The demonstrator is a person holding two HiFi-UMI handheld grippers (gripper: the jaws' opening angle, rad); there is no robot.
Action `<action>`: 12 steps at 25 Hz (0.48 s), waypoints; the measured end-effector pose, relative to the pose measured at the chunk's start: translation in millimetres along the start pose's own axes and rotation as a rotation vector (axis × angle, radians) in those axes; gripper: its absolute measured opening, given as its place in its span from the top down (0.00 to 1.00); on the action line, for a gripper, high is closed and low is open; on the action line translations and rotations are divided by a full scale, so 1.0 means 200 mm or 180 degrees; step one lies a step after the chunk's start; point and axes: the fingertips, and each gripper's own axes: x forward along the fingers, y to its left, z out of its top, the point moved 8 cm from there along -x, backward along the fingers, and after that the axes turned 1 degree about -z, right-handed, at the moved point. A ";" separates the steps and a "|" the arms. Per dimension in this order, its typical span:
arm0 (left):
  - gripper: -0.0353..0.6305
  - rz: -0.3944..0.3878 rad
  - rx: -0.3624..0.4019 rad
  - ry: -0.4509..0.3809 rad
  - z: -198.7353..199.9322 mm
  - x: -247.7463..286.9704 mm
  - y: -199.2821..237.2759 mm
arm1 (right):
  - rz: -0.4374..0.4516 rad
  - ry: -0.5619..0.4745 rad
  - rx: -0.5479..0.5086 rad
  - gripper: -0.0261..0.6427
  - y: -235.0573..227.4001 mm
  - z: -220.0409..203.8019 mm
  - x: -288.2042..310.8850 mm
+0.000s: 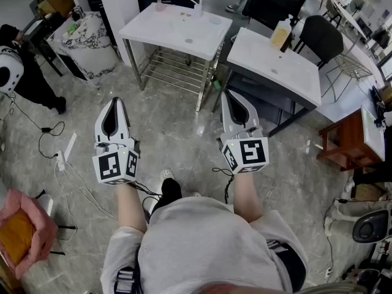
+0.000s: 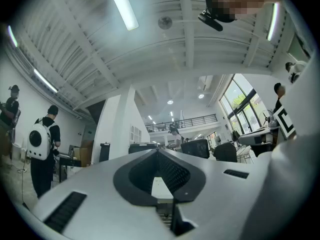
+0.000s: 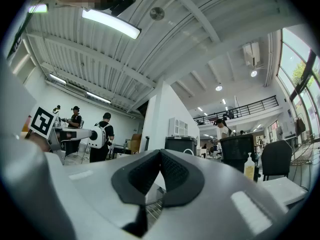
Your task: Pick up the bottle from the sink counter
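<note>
My left gripper (image 1: 114, 103) and right gripper (image 1: 233, 97) are both pressed together and empty at mid-frame. The bottle (image 1: 282, 34) stands upright at upper right on the white counter (image 1: 288, 72), well apart from both.

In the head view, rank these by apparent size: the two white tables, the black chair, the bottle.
Largest: left table and right table, which look about alike, so unranked.
Then: chair.
Smallest: bottle.

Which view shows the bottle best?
Head view: the bottle stands whole and unblocked at the far edge of the right-hand white table. The right gripper view shows the bottle only small and far off. The left gripper view doesn't show it.
</note>
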 end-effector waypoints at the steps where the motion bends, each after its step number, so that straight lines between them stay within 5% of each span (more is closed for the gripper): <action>1: 0.93 -0.0007 -0.0002 -0.0007 0.00 0.01 0.01 | -0.0002 -0.0001 0.0002 0.94 0.00 0.00 0.01; 12: 0.93 -0.0053 -0.0029 -0.0002 -0.05 0.21 0.16 | 0.0017 0.0029 -0.0012 0.94 0.04 -0.04 0.27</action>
